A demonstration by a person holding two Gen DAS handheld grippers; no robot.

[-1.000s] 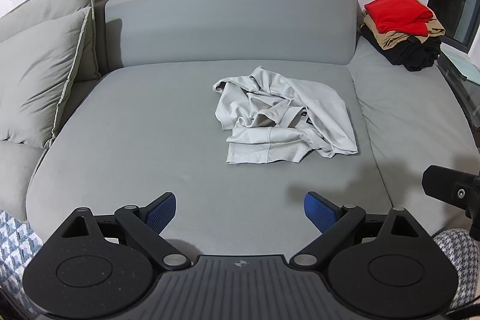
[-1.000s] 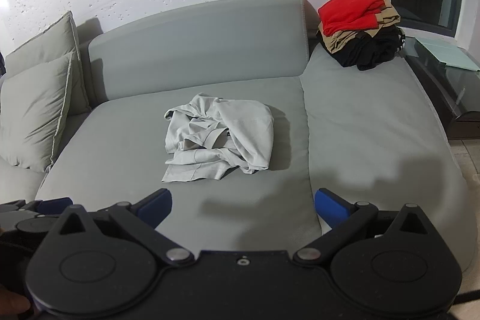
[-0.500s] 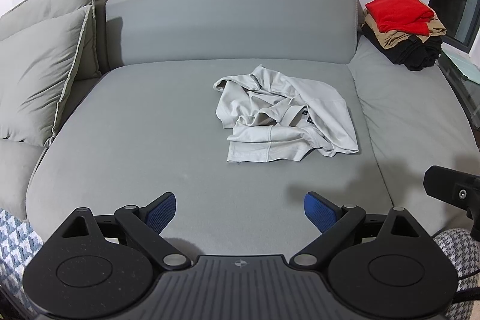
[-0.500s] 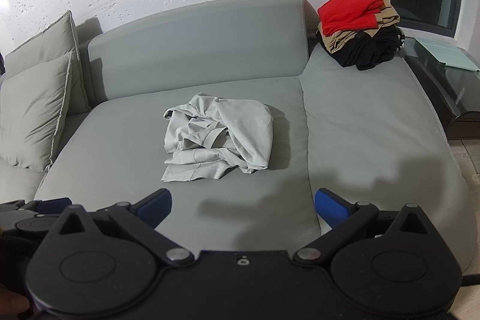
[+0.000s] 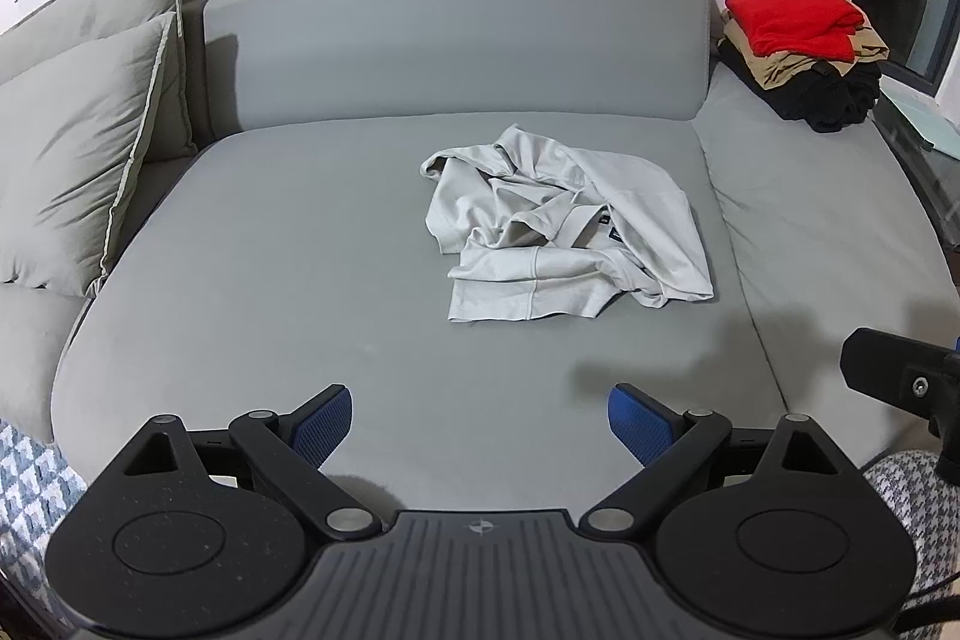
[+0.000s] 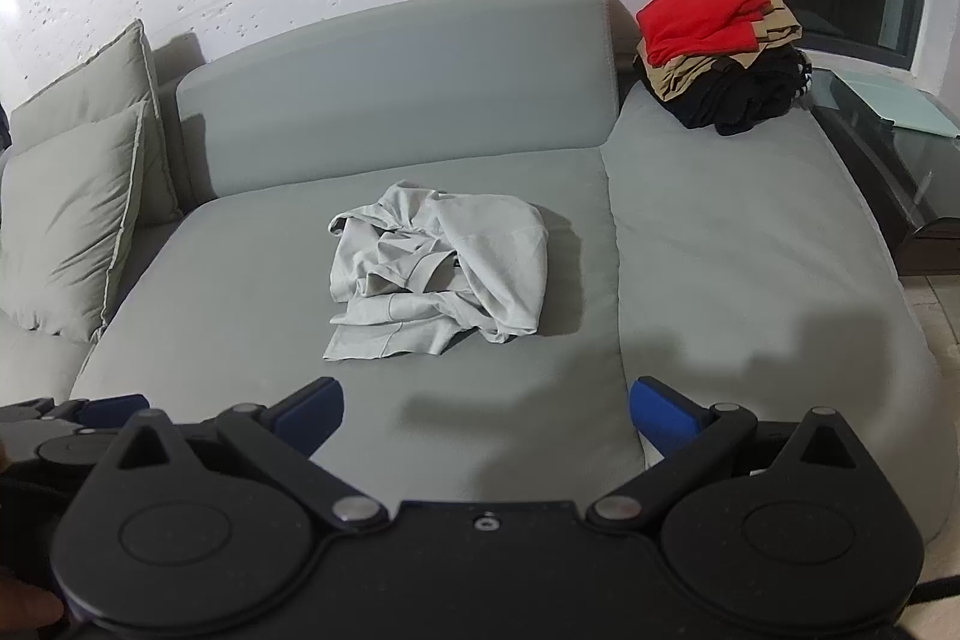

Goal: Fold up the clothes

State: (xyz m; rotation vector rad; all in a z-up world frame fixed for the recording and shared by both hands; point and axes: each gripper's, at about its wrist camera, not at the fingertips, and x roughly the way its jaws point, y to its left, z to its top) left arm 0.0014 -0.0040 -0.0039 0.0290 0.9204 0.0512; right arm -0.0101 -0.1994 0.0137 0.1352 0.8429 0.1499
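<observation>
the crumpled shirt [image 5: 564,232] at twelve o'clock looks light and limp, best pinched by its near hem, with both grippers [image 5: 480,415] [image 6: 486,409] wide and empty.

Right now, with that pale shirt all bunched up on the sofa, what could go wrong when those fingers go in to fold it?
1. The pale shirt lies crumpled in overlapping layers, so a pinch may catch several at once and drag a lump.
2. It sits near the seam between seat cushions; an edge could snag there.
3. Both the left gripper and right gripper are open, short of the shirt; uneven grabs would likely skew the fold.
</observation>
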